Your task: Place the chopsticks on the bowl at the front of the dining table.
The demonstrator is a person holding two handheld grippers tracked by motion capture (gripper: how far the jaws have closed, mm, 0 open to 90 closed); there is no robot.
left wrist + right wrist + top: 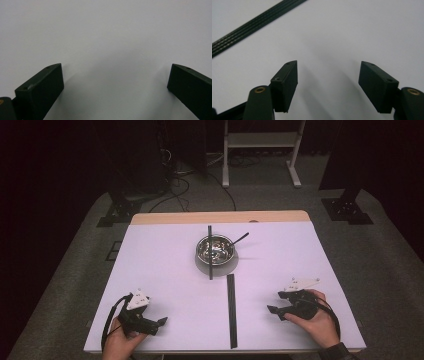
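Observation:
My left gripper (159, 324) rests low over the white table (160, 265) near its front left, pointing right. In the left gripper view its jaws (115, 80) stand wide apart with bare table between them. My right gripper (275, 302) sits near the front right and points left toward a long black strip (231, 310). Its jaws (328, 75) are open with nothing between them, and the ribbed black strip (257, 21) crosses the upper left corner of the right gripper view.
A shiny metal bowl (215, 249) stands on a grey round base at the table's middle back. A thin black rod (210, 270) lies across the bowl, and a dark utensil handle (241, 238) sticks out to its right. Beyond the table is grey floor with cables and stands.

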